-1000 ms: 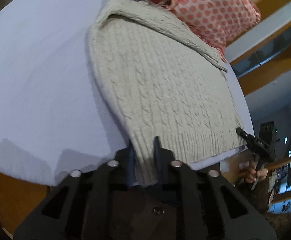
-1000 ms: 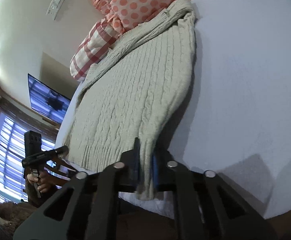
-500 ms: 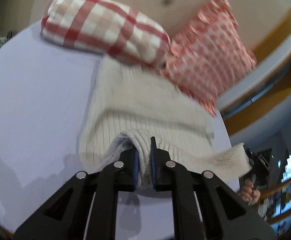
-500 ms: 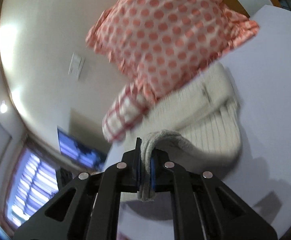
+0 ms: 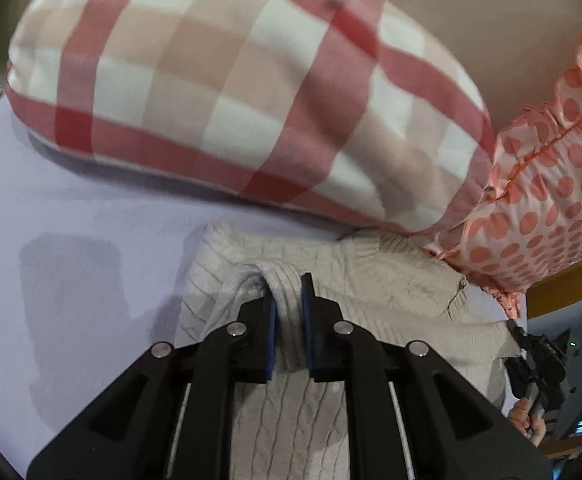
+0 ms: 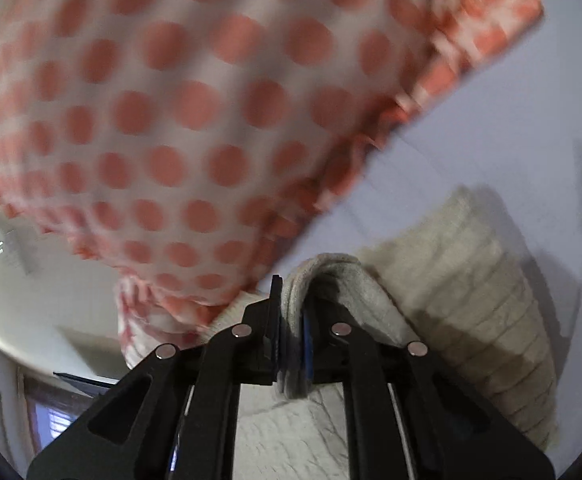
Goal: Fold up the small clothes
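Gripping a bunched edge of the cream cable-knit sweater (image 5: 371, 280), the left tongs (image 5: 289, 308) were clamped narrow on the knit, the rest of the garment spread on the lavender bed sheet (image 5: 71, 240) toward 6 o'clock. The right tongs (image 6: 291, 320) likewise pinched a folded hem of the sweater (image 6: 471, 280). A red checked pillow (image 5: 231, 92) lay close at 12 o'clock, and a polka-dot pillow (image 6: 171, 120) crowded the right tongs from 11 o'clock.
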Demonstrator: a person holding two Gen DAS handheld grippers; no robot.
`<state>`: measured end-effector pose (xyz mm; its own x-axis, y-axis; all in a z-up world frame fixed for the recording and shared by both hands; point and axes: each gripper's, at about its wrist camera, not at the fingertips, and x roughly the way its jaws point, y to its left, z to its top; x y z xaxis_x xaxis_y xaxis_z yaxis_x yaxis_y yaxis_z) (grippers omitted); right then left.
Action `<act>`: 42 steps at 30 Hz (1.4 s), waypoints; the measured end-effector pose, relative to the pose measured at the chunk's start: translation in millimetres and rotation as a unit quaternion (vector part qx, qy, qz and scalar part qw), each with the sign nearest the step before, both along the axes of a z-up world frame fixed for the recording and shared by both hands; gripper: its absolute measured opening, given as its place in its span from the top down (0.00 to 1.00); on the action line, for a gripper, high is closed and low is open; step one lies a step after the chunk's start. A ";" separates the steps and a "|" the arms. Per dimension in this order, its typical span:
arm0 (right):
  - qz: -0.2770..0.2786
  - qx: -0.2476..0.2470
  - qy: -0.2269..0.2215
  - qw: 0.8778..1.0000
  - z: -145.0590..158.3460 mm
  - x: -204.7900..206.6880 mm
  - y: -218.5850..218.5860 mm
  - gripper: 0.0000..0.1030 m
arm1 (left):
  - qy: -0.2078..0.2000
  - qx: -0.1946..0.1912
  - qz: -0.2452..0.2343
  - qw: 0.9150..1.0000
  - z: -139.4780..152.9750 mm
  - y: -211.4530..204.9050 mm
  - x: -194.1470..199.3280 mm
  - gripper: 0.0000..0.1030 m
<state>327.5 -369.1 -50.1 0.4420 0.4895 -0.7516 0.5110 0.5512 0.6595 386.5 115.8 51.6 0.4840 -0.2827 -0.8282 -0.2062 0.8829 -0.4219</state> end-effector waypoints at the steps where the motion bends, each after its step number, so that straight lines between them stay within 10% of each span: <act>1: 0.010 -0.010 0.000 1.000 6.4 -2.2 -2.1 0.80 | -0.001 -0.007 -0.004 1.000 -0.2 3.7 -2.4 0.86; 3: 0.013 -0.007 -0.014 1.000 20.2 -10.3 -7.3 0.40 | -0.002 -0.025 -0.008 1.000 4.5 14.9 -9.2 0.83; 13: 0.124 0.009 -0.043 0.991 42.4 -21.9 38.0 0.38 | -0.073 -0.002 -0.025 0.997 57.4 19.5 -57.9 0.62; 20: 0.201 -0.023 -0.028 0.979 22.8 -16.1 97.1 0.38 | -0.025 0.015 -0.101 0.994 18.8 -43.2 -34.7 0.59; 24: 0.173 -0.029 -0.012 0.984 7.2 -21.8 86.7 0.43 | 0.020 0.059 -0.050 0.997 -14.3 -34.2 -10.3 0.69; 27: 0.201 -0.070 -0.031 0.977 23.8 -26.4 99.5 0.36 | 0.017 0.024 -0.041 0.999 -16.4 -18.9 -16.2 0.67; 30: 0.260 -0.114 -0.077 0.956 46.7 -34.7 136.5 0.30 | -0.007 0.009 -0.058 0.998 0.7 -13.4 -42.3 0.47; 34: 0.348 -0.250 -0.104 0.897 53.8 -46.0 194.7 0.29 | -0.031 0.020 -0.047 0.998 21.0 5.3 -79.3 0.23; 37: 0.376 -0.316 -0.102 0.865 43.3 -52.0 219.2 0.29 | -0.026 0.020 -0.023 0.999 24.6 26.9 -101.3 0.23; 42: 0.381 -0.347 -0.080 0.853 27.1 -48.7 227.9 0.28 | 0.020 -0.022 -0.020 0.999 -4.0 37.5 -130.0 0.24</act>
